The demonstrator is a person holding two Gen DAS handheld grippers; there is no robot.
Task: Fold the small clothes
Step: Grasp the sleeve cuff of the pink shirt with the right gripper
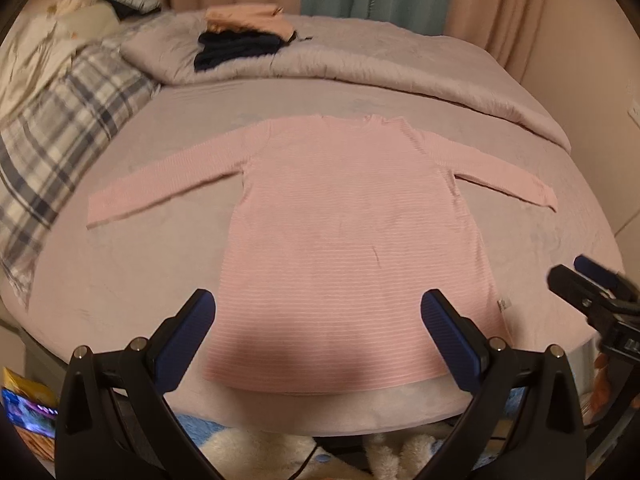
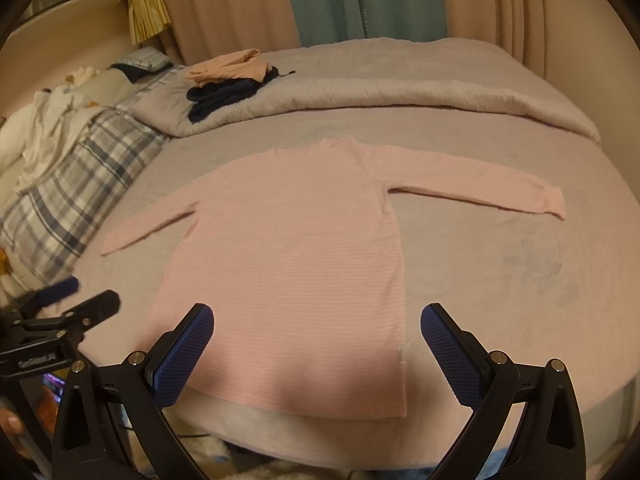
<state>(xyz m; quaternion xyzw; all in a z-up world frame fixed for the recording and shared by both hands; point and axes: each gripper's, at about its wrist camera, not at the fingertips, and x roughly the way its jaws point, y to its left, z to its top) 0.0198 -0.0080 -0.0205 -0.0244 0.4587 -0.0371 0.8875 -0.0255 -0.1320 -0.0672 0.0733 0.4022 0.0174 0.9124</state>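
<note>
One pink long-sleeved top [image 1: 344,232] lies flat on the bed [image 1: 132,280], hem toward you, neck away, both sleeves spread outward; a small tag shows at its right hem edge. Your two grippers hover at the near edge of the bed, neither touching cloth. The left gripper [image 1: 318,336] has its jaws spread wide above the hem; the right gripper [image 2: 318,350] likewise stands spread, over the top's lower right corner. Each appears blurred at the margin of the other's view.

Two folded garments are stacked on the far side: one peach garment [image 1: 248,20] resting on one dark navy garment [image 1: 236,50], both atop the bunched grey duvet [image 1: 400,68]. One plaid pillow [image 1: 60,128] lies at left, with pale bedding [image 2: 52,120] beyond it. Pink and teal curtains [image 2: 320,0] hang behind the bed.

The floor items below the bed edge are cut off and hard to make out.
</note>
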